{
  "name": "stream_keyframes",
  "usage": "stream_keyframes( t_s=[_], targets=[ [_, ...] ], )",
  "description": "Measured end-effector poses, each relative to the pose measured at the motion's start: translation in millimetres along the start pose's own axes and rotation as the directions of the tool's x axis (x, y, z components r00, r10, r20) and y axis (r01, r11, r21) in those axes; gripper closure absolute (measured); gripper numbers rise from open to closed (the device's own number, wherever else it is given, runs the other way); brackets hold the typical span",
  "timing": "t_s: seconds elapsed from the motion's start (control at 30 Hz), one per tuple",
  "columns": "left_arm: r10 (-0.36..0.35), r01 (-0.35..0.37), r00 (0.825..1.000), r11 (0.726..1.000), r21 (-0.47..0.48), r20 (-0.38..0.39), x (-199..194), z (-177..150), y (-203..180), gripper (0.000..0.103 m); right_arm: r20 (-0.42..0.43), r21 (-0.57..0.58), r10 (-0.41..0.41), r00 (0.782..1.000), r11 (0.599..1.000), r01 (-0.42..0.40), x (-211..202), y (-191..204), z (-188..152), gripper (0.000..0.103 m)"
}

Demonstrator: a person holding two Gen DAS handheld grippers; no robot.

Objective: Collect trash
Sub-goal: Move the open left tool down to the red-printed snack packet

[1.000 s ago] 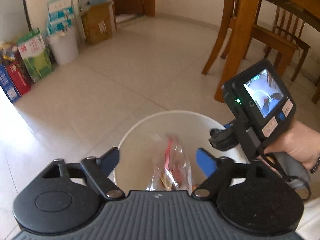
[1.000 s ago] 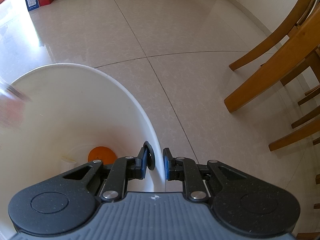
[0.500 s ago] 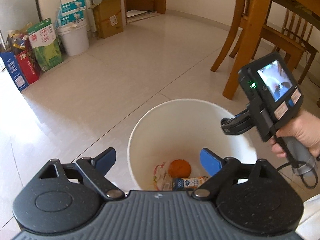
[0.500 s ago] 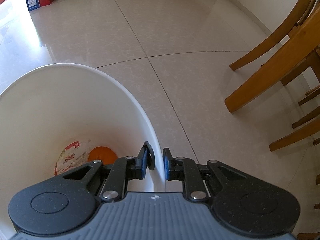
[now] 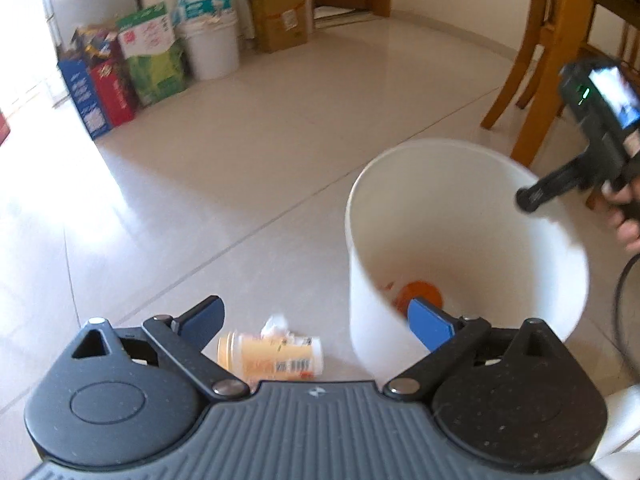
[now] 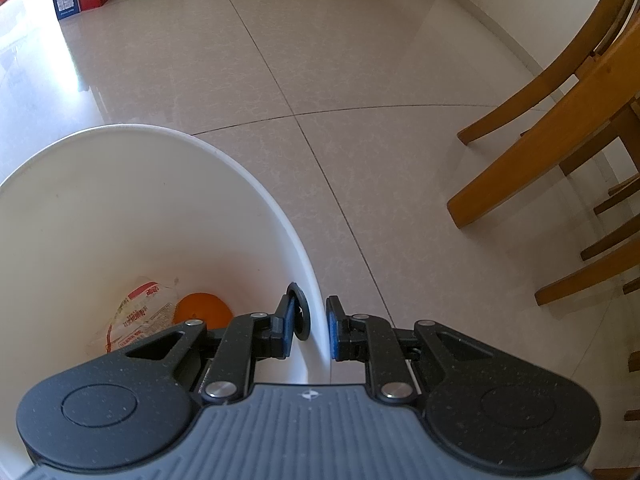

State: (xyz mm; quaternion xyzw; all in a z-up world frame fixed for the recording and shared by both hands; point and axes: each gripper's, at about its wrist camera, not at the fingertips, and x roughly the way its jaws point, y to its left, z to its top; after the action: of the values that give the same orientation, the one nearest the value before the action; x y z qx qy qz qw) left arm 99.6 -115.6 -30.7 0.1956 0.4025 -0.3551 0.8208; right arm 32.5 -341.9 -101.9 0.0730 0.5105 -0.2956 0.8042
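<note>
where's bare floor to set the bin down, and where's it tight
Free: the wide tiled floor between the white bin and the boxes along the wall. Tight: beside the bin, where an orange bottle and crumpled tissue lie, and by the chair legs on the other side.

Floor: pale tiles (image 6: 280, 60) | far wall: stacked cartons (image 5: 132, 60), white pail (image 5: 210, 48), brown box (image 5: 280, 12) | right: wooden chair legs (image 6: 520, 152)

A bin (image 5: 468, 240) stands on the floor (image 5: 240, 152); left of it lie a bottle (image 5: 272, 354) and, seemingly touching, a crumpled tissue (image 5: 276, 326). Inside: a wrapper (image 6: 136, 316) beside an orange (image 6: 204, 310).
</note>
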Motion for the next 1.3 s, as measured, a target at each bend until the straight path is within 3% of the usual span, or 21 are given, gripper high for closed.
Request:
stream_keyframes(
  t_s=[0.57, 0.83, 1.1, 1.3],
  targets=[
    [0.063, -0.072, 0.995, 0.99, -0.125, -0.078, 83, -115, -2, 0.004, 0.004, -0.012, -0.017, 1.0, 1.0, 0.017, -1, 4, -1, 0.082],
    [0.08, -0.098, 0.993, 0.966, -0.237, -0.086, 119, -166, -6, 0.004, 0.006, -0.014, -0.019, 1.0, 1.0, 0.019, -2, 5, -1, 0.082],
    [0.101, -0.131, 0.988, 0.947, -0.292, -0.117, 155, -182, 2, 0.004, 0.006, -0.013, -0.018, 1.0, 1.0, 0.018, -2, 5, -1, 0.082],
    [0.118, -0.159, 0.979, 0.954, -0.256, -0.169, 180, -180, 6, 0.004, 0.008, -0.019, -0.02, 1.0, 1.0, 0.02, -1, 5, -1, 0.082]
  ],
)
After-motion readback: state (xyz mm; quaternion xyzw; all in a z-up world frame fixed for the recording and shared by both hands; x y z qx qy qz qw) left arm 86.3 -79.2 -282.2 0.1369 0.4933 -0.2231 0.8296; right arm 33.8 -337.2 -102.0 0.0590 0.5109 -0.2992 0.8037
